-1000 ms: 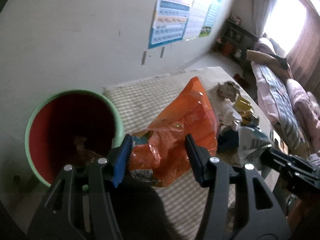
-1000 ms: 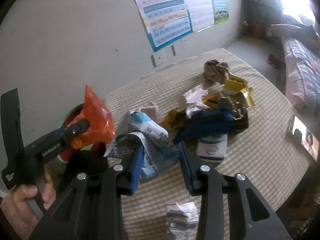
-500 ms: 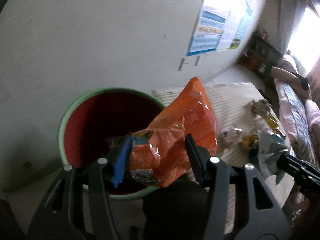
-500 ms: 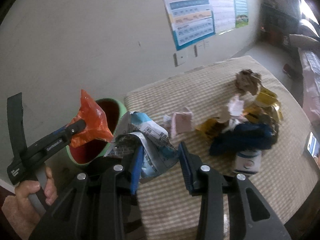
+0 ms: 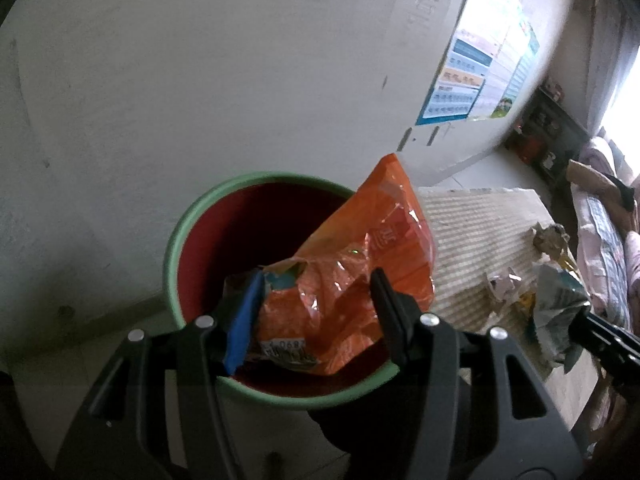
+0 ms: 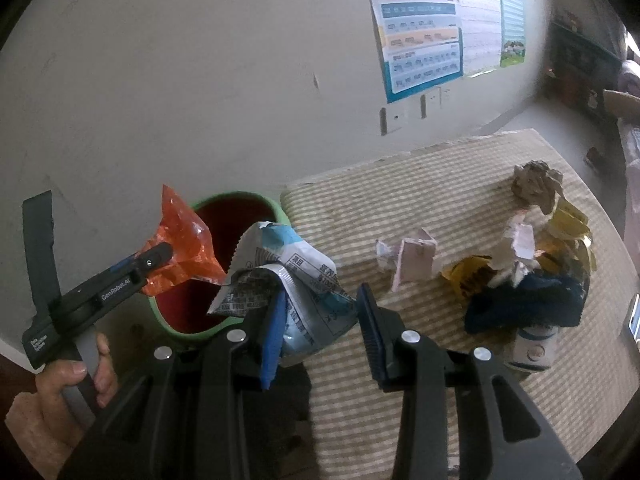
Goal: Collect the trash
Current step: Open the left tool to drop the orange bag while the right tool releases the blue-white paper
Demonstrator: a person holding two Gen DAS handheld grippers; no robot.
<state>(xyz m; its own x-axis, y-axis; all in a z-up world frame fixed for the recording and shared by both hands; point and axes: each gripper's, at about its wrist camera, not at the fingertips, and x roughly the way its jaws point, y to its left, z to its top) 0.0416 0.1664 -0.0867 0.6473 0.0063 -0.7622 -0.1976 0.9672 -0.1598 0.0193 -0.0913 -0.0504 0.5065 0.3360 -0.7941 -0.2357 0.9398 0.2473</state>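
Table with a beige striped woven cloth (image 6: 440, 208): set against a pale plaster wall; scattered trash is spread over its right part. Wall posters with blue and orange charts (image 6: 420, 28) are seen above.

Round bin, green rim, dark red inside (image 5: 188, 232): stood on the floor just beside the table's left end. In the right wrist view its mouth is partly hidden by both held wrappers.

Crinkled orange foil snack bag (image 5: 360, 264): clamped between the fingers of the left gripper (image 5: 316, 312), held over the bin mouth, glossy and creased, barcode end low. From the right wrist view the bag (image 6: 180, 248) is seen poking past the gripper tip, with the bare left hand (image 6: 60, 392) on the handle.

White and light-blue printed plastic wrapper (image 6: 292, 280): gripped by the right gripper (image 6: 320, 332), jaws narrowed on it, held near the bin's rim at the table's corner.

Left on the cloth: a dark blue crumpled wrapper (image 6: 528, 304), yellow foil scraps (image 6: 568, 224), a small pink carton (image 6: 412, 260), a brown paper ball (image 6: 536, 184). The carton is shown only blurred in the left wrist view.
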